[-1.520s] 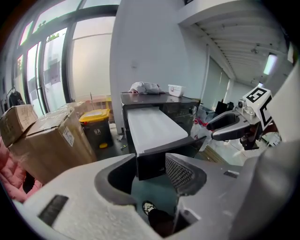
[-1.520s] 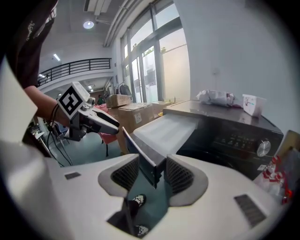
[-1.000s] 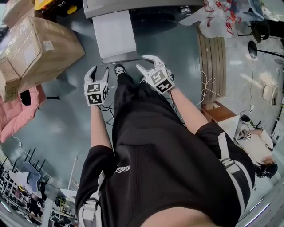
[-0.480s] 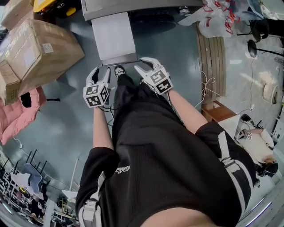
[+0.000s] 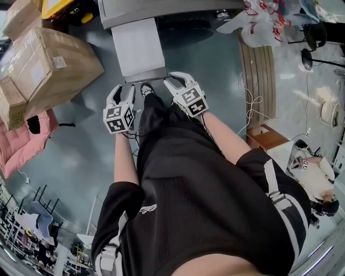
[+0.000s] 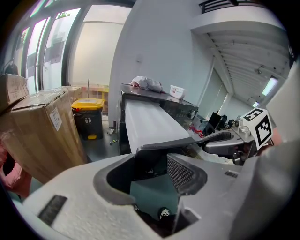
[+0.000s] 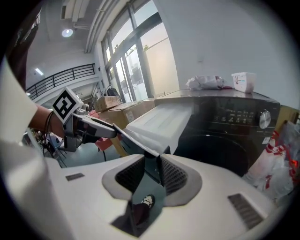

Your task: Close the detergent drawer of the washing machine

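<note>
The white detergent drawer (image 5: 137, 46) stands pulled far out of the dark washing machine (image 5: 167, 8), its grey front panel (image 5: 143, 74) toward me. My left gripper (image 5: 123, 90) is at the panel's left end. Its jaws stand wide and have just been closing a little, and the panel's end (image 6: 157, 152) sits between the fingers without either pad pressing on it. My right gripper (image 5: 177, 81) is at the panel's right corner. Its jaws have just been closing and are now narrow. The thin corner (image 7: 157, 157) lies between them, close against one pad (image 7: 172, 176), with a gap on the other side.
Large cardboard boxes (image 5: 46, 62) and a pink cloth (image 5: 24, 143) lie on the floor to the left. A wooden board (image 5: 257, 70) and plastic bags (image 5: 259, 21) are to the right. My own legs and a shoe (image 5: 146, 89) stand just below the drawer.
The right gripper's jaws have narrowed at the drawer front's right corner. Both grippers have rolled slightly and otherwise stayed in place. The drawer has not moved.
</note>
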A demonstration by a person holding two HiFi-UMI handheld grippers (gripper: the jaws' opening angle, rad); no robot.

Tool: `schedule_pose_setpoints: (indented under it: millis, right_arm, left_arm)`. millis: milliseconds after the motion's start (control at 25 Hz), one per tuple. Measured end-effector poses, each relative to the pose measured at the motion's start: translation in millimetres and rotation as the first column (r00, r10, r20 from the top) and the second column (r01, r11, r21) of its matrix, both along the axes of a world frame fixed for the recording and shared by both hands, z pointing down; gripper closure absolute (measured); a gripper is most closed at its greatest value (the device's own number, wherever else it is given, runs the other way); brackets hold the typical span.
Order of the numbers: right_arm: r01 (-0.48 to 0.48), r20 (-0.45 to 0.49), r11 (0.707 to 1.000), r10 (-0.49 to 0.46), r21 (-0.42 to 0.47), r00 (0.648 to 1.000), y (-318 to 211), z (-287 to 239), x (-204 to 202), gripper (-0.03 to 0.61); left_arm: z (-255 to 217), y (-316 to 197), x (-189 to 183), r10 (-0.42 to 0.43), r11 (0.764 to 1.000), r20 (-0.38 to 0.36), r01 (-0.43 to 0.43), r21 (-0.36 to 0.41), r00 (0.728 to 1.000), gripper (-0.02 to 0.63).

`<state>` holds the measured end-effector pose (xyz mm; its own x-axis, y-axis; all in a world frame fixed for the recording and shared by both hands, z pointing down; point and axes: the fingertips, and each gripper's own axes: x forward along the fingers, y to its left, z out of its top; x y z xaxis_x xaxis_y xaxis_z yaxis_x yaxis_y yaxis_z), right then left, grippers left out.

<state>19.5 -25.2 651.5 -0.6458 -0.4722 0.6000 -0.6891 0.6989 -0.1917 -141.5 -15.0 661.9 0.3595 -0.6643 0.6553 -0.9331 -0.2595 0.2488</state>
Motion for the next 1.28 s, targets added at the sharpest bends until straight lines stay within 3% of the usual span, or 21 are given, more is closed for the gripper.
schedule_pose_setpoints:
  millis: [1280]
  right_arm:
    - [-0.054, 0.012, 0.998, 0.054, 0.042, 0.998, -15.7, -18.4, 5.2, 0.465]
  left_arm:
    - [-15.4, -14.8, 4.6, -0.021, 1.000, -0.017, 0.021, 0.007, 1.000, 0.400]
